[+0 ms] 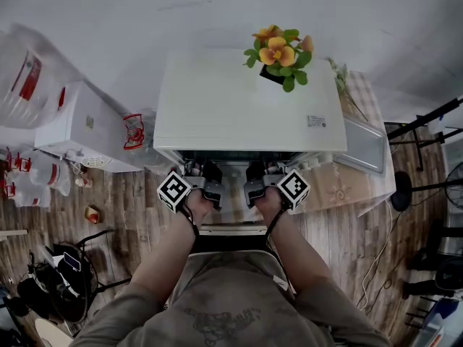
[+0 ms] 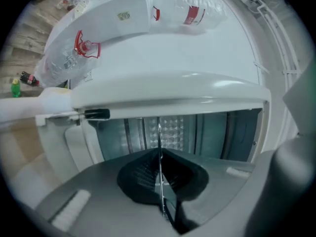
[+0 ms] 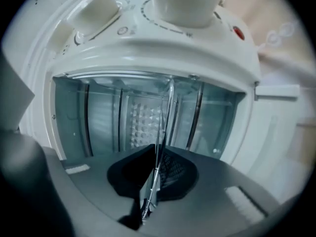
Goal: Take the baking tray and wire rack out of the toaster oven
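Left tongs (image 2: 159, 157) and right tongs (image 3: 156, 154) both tight on wire rack (image 3: 168, 107) edge

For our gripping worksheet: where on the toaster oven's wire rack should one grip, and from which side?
Its front edge, from the open front of the oven. The thin wire rack lies flat, so jaws close above and below it, as the left gripper and right gripper do.

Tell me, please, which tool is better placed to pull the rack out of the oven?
Neither over the other: the left tool and right tool are both shut on the rack at the open oven, side by side, so pulling together seems best.
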Available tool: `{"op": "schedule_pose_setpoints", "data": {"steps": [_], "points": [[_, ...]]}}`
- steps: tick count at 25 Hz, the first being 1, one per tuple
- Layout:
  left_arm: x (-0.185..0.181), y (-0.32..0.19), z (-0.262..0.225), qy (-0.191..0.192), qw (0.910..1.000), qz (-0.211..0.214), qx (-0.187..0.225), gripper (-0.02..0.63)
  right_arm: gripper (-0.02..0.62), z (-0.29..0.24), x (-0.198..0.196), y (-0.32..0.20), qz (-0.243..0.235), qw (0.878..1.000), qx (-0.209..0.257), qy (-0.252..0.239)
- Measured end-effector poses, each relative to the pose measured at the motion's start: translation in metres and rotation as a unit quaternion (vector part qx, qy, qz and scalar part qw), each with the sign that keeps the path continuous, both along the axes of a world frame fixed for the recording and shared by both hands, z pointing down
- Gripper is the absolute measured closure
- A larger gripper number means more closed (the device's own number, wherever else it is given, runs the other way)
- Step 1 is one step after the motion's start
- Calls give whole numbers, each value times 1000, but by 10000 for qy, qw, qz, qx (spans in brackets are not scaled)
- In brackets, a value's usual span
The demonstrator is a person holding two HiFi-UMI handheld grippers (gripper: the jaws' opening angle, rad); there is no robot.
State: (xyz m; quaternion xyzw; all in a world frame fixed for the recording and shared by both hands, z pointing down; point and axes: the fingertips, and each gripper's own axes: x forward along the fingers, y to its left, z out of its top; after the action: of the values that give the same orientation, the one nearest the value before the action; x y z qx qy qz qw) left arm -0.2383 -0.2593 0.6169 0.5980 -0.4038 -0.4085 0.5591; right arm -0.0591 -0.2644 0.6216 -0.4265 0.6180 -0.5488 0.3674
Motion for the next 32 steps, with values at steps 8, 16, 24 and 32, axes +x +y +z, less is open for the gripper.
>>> {"op": "schedule_pose_setpoints", "data": {"steps": [8, 16, 24, 32], "points": [[0, 34, -3, -79, 9998, 85, -148, 602, 565, 2, 0, 36, 141, 9986, -423, -301], [-1, 75, -1, -275, 9987, 284, -331, 603, 565, 4, 1, 76, -88, 9975, -653, -263], [4, 110, -16, -104, 9982, 456, -367, 603, 565, -2, 0, 113, -212, 9962, -840, -105], [2, 147, -21, -264, 9964, 683, -429, 601, 565, -11, 1, 151, -299, 9954, -913, -8]]}}
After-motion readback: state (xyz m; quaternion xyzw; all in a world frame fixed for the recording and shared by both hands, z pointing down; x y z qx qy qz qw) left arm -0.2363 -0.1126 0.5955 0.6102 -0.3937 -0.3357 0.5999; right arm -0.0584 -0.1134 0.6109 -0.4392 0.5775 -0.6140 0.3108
